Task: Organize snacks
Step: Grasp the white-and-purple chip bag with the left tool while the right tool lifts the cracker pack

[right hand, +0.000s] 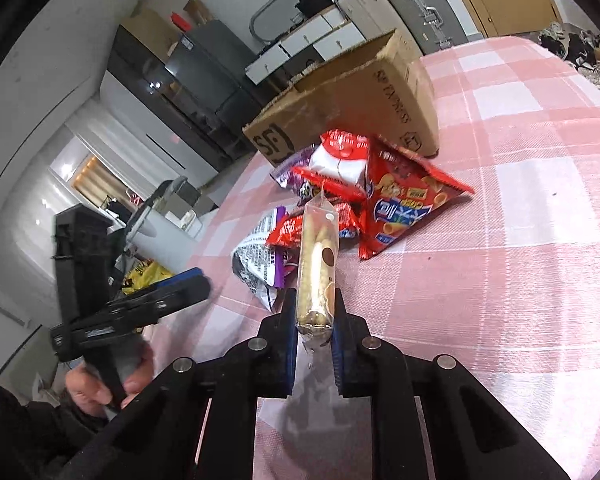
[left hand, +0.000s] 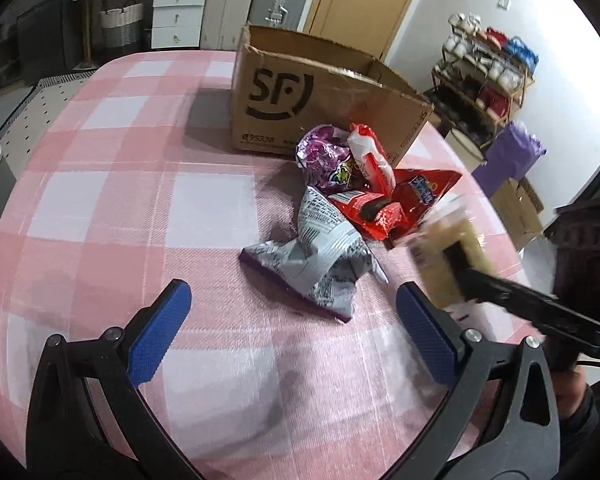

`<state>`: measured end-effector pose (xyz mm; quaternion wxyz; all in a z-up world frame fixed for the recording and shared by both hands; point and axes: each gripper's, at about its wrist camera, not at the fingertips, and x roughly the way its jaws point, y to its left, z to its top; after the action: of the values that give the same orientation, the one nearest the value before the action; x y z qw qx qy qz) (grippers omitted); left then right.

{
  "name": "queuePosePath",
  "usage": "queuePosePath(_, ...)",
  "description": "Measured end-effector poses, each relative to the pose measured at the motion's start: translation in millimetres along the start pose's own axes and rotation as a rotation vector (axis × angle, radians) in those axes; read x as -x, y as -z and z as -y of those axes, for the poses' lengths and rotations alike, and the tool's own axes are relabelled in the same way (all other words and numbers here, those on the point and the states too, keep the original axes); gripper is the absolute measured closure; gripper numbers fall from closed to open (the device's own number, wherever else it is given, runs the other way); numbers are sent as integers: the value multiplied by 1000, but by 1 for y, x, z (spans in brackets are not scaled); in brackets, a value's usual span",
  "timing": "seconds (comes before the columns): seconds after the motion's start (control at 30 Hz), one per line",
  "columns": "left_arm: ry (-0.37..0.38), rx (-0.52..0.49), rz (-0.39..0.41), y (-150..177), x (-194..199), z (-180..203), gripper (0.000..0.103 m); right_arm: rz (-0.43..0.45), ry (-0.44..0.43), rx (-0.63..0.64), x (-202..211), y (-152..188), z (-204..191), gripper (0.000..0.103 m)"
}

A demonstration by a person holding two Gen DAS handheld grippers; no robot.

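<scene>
Right gripper point(right hand: 315, 312) pinching slim clear-wrapped biscuit pack point(right hand: 316, 268)

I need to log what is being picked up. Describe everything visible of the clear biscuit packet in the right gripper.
The clear biscuit packet is a long, narrow transparent plastic wrapper holding pale beige biscuits, with a brown round mark on one side. The right gripper has its jaws shut on the packet's near end; the crimped far end points toward the snack pile. It is lifted off the pink checked tablecloth.
</scene>
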<state>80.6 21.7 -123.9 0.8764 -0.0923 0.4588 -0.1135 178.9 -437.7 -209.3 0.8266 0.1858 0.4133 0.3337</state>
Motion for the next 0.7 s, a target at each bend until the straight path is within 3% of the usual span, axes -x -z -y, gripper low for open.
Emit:
queuePosePath(0.23, -11, -47, -58, -16, -35, 11, 1, 51, -8, -16, 27, -3, 9, 89)
queuePosePath(0.47, 49, -87, -73, -36, -66, 14, 5, 69, -6, -35, 36, -3, 18, 89)
queuePosePath(0.57, 108, -103, -98, -42, -76, 18, 23, 69, -5, -42, 38, -1, 20, 89)
queuePosePath(0.7, 134, -132, -108, -46, -84, 22, 47, 68, -6, -47, 39, -1, 21, 89)
